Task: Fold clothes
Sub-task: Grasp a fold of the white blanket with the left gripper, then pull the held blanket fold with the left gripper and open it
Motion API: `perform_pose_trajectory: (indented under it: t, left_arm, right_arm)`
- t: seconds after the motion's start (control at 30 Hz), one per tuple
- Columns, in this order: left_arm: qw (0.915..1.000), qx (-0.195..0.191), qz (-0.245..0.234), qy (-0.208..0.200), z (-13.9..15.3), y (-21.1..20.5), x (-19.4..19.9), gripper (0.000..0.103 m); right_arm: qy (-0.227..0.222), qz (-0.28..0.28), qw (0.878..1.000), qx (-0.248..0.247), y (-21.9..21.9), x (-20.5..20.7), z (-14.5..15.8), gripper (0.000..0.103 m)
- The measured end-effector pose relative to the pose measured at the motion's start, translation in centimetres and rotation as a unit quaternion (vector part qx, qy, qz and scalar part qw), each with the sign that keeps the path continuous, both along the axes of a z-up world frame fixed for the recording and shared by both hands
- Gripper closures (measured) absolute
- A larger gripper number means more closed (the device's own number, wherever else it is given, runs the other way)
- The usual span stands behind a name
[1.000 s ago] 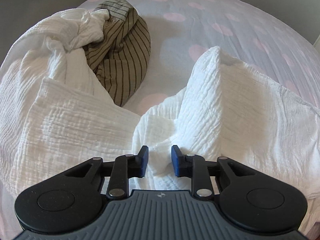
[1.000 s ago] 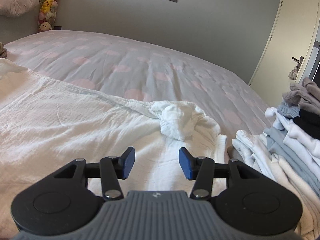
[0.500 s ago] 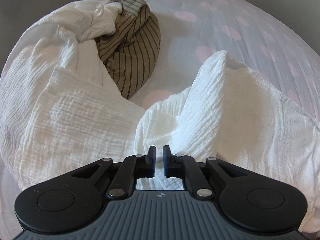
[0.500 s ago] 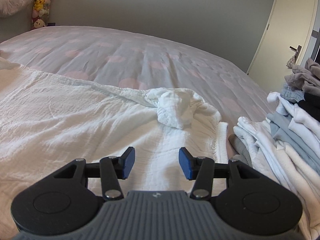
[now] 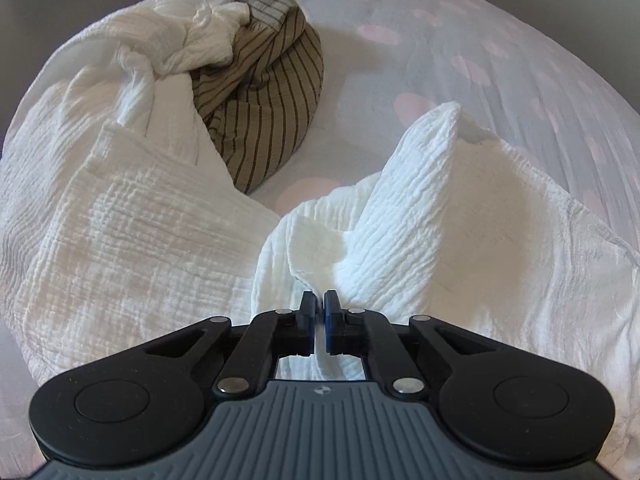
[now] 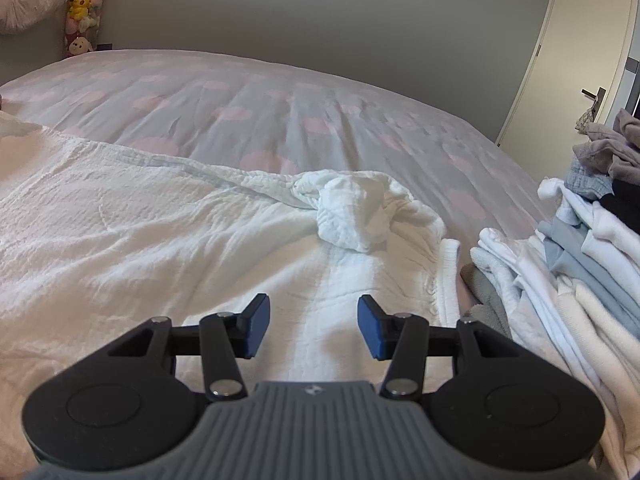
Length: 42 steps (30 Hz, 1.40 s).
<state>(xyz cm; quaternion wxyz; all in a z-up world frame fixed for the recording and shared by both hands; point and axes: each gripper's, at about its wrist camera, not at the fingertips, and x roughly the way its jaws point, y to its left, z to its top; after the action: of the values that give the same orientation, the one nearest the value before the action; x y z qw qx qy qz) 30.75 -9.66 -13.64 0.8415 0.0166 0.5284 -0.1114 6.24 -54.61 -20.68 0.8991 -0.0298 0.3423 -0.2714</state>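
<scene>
White crinkled garment (image 5: 152, 240) sprawls in soft ridges across the smooth pink-spotted bedspread (image 6: 280, 96). Beside it lies a striped olive bundle (image 5: 272, 92). Left gripper (image 5: 319, 306) pinches a fold of it tight; right gripper (image 6: 308, 320) hovers half-open, empty.

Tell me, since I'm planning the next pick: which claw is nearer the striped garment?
Left. The left claw pinches the white muslin cloth just short of the striped garment; the right claw view doesn't show it.
</scene>
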Motion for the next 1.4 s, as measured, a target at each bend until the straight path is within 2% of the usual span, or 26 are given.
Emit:
perform_pose_trajectory:
  t: [0.17,0.27,0.4,0.5,0.77,1.0,1.1,1.2,1.33,1.4]
  left_arm:
    - [0.9979,-0.018,0.021,-0.058,4.8,2.3,1.0,0.101]
    - [0.9955,-0.013,0.033,-0.088,7.6,4.1,2.6,0.101]
    - [0.9918,0.017,0.038,-0.121,10.4,5.3,5.7,0.101]
    - [0.9877,0.053,0.029,-0.144,11.4,5.3,8.6,0.101]
    - [0.9809,0.106,0.017,-0.162,10.0,3.5,16.6,0.101]
    - [0.9774,0.151,0.005,-0.148,5.2,1.6,20.4,0.101]
    - [0.9788,0.148,0.011,-0.141,3.7,1.8,20.7,0.1]
    - [0.9788,0.14,0.013,-0.149,3.5,2.4,19.8,0.1]
    - [0.9821,0.116,-0.013,-0.148,4.9,3.8,17.2,0.093]
    - [0.981,0.114,-0.035,-0.153,6.0,4.9,15.3,0.091]
  right_arm:
    - [0.003,-0.001,1.0,-0.005,0.0,0.0,-0.1,0.051]
    - [0.01,0.002,1.0,-0.013,0.2,0.2,-0.3,0.051]
    - [0.018,0.004,1.0,-0.023,0.4,0.6,-0.6,0.051]
    - [0.023,0.003,0.999,-0.03,0.4,0.8,-0.9,0.051]
    - [0.041,0.003,0.998,-0.053,0.5,1.7,-1.9,0.051]
    - [0.057,0.005,0.997,-0.056,0.3,2.4,-2.9,0.051]
    - [0.059,0.005,0.997,-0.056,0.3,2.5,-3.0,0.051]
    - [0.06,0.005,0.997,-0.056,0.4,2.5,-3.0,0.051]
    - [0.058,0.005,0.997,-0.054,0.4,2.4,-2.9,0.051]
    - [0.057,0.006,0.997,-0.053,0.4,2.3,-2.8,0.05]
